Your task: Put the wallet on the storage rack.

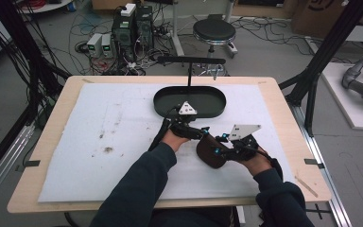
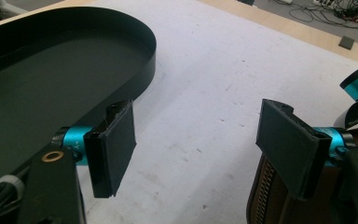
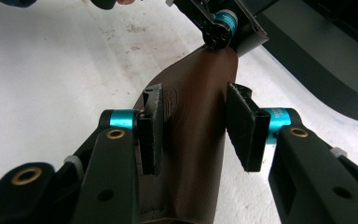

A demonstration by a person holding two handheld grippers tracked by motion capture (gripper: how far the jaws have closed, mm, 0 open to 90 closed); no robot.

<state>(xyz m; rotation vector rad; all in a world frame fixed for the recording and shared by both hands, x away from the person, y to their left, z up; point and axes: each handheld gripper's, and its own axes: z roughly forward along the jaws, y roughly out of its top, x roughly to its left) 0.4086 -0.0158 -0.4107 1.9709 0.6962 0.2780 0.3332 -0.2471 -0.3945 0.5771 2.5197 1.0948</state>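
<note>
Pouch [image 1: 211,151]: brown, leather-like, smooth with a faint embossed mark; lies on the white mat [image 1: 99,142] near the person's edge of the worktop [image 1: 47,137], between the two hands and just short of the tray [image 1: 189,101].
Zip: a toothed edge [image 2: 265,186] shows along one side of the pouch in the left gripper view.
Left tongs [image 2: 205,149]: jaws wide apart, holding nothing; bare mat lies between them, the tray wall beside one jaw, the pouch's zip side under the other.
Right tongs [image 3: 198,126]: jaws straddle the pouch. One pad [image 3: 151,133] appears to touch the leather; the other stands off with a gap, so I judge them part open, not yet clamped.
Handling: probably light and soft; it curves rather than lying flat, so it will likely sag and fold when lifted by one end. The smooth skin may slip under flat pads.
Where to take hold: likely across the narrower body, as the right tongs are placed, or on the stiffer zip seam.
Tray: black, oval, shallow, thin upright wall, matte; looks rigid, with a post and crossbar [image 1: 191,60] at its far side.
Mat: white, fibrous, with some brown stains.
</note>
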